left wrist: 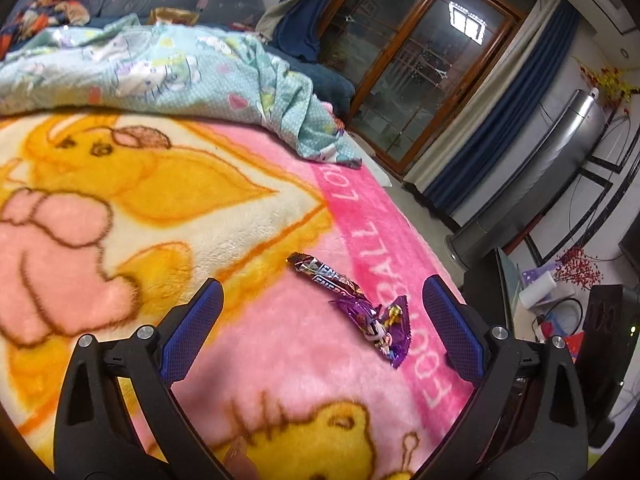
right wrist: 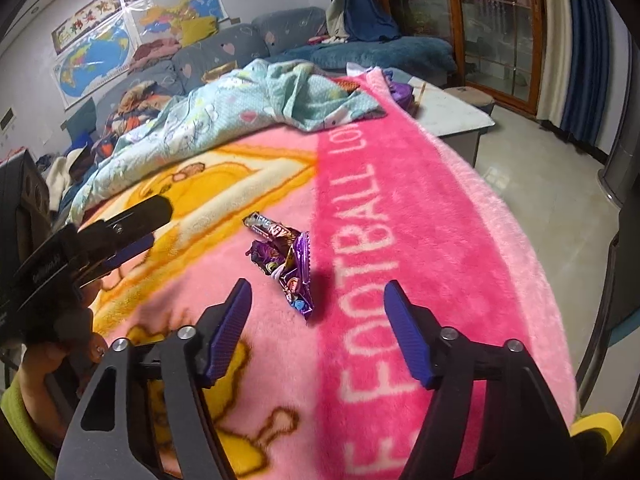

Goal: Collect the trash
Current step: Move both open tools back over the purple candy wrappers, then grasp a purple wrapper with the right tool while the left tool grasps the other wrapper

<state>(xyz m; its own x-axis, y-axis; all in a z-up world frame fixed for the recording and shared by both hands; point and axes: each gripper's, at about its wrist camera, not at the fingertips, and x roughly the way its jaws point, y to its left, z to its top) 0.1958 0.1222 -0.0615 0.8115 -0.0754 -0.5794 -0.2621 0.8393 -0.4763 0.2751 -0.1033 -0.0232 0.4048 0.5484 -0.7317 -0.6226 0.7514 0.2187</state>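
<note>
I see a big pink blanket [right wrist: 440,208] with a blue-green quilt [left wrist: 160,68] bunched up at its far end. My left claw [left wrist: 320,312] is spread wide and holds nothing. My right claw [right wrist: 316,312] is spread wide too, and also empty. Two bits of trash lie on the blanket, touching each other: a purple wrapper [right wrist: 294,276] and a brown bar wrapper [right wrist: 266,227]. They sit just ahead of both claws. So I think the job has hardly begun. Nothing is picked up yet. I cannot see any bin or bag to drop trash in. The words on the wrappers are too blurry to read.
</note>
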